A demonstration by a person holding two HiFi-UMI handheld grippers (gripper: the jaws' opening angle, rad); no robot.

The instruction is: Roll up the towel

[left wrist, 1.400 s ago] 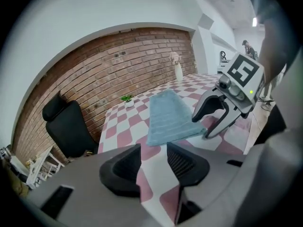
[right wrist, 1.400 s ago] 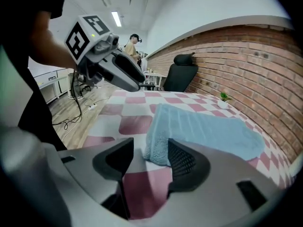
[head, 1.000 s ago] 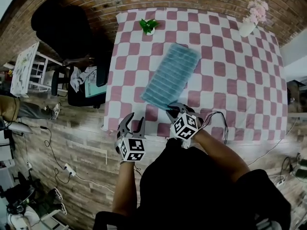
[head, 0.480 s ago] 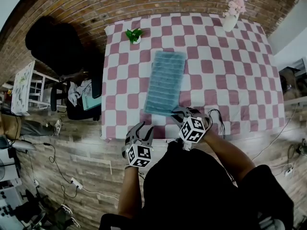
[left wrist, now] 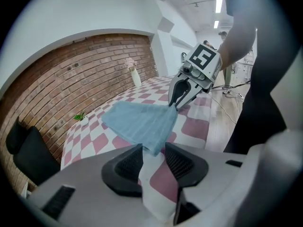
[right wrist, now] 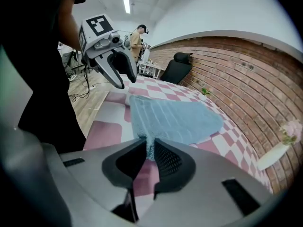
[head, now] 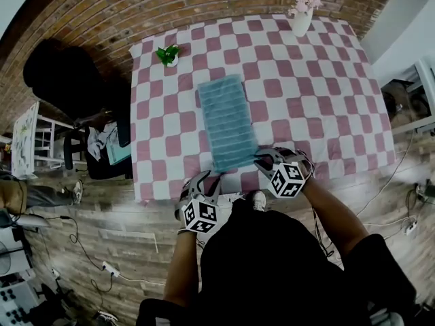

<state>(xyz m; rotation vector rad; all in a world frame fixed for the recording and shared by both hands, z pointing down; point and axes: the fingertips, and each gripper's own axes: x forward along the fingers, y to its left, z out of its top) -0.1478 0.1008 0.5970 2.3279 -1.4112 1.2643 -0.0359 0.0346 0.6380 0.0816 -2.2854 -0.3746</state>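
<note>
A light blue ribbed towel (head: 228, 124) lies flat on the red-and-white checked table (head: 326, 100), its long side running away from me. My right gripper (head: 259, 157) is shut on the near right corner; in the right gripper view the towel (right wrist: 175, 115) runs into the closed jaws of the right gripper (right wrist: 149, 148). My left gripper (head: 204, 180) is at the table's near edge by the near left corner. Its jaws have just been closing. In the left gripper view the towel (left wrist: 139, 119) ends in a corner at the tips of the left gripper (left wrist: 152, 150), with the pads apart and not pressing.
A small green plant (head: 168, 54) stands at the table's far left and a white vase of pink flowers (head: 302, 19) at the far right. Left of the table, a black chair (head: 68, 73) stands by the brick wall. Cables lie on the wooden floor (head: 102, 236).
The towel has swung from a slant to lie straight, its near right corner drawn right by the right gripper. The left gripper has moved up to the table edge at the near left corner.
</note>
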